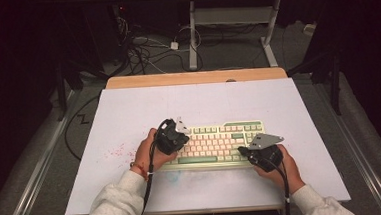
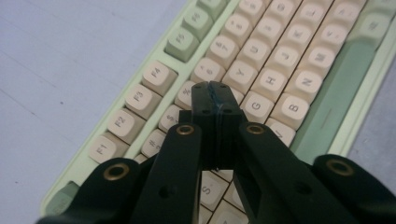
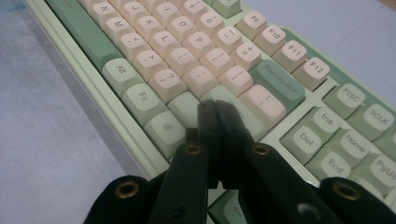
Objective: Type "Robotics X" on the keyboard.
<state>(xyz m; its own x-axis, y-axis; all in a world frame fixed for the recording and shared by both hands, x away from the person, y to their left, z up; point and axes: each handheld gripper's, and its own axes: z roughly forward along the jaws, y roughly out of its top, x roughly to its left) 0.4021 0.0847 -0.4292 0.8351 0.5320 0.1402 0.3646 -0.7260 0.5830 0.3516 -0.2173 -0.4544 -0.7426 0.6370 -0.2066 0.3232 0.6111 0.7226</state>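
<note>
A pale green keyboard [image 1: 216, 145] with cream and green keys lies near the front of a white board. My left gripper [image 1: 176, 138] hangs over its left end, held by a hand. In the left gripper view its black jaws [image 2: 215, 88] are pressed together with nothing between them, tips just above the keys near the letter T and the G key [image 2: 256, 105]. My right gripper [image 1: 254, 152] sits over the keyboard's right front corner. Its jaws [image 3: 217, 108] are also shut and empty, tips over the green keys near the Backspace key [image 3: 277, 77].
The white board [image 1: 129, 116] covers a wooden table [image 1: 196, 77] and has faint pink specks at its left. Beyond the table lie floor cables [image 1: 145, 47] and the legs of another desk [image 1: 192, 32]. Dark surroundings flank both sides.
</note>
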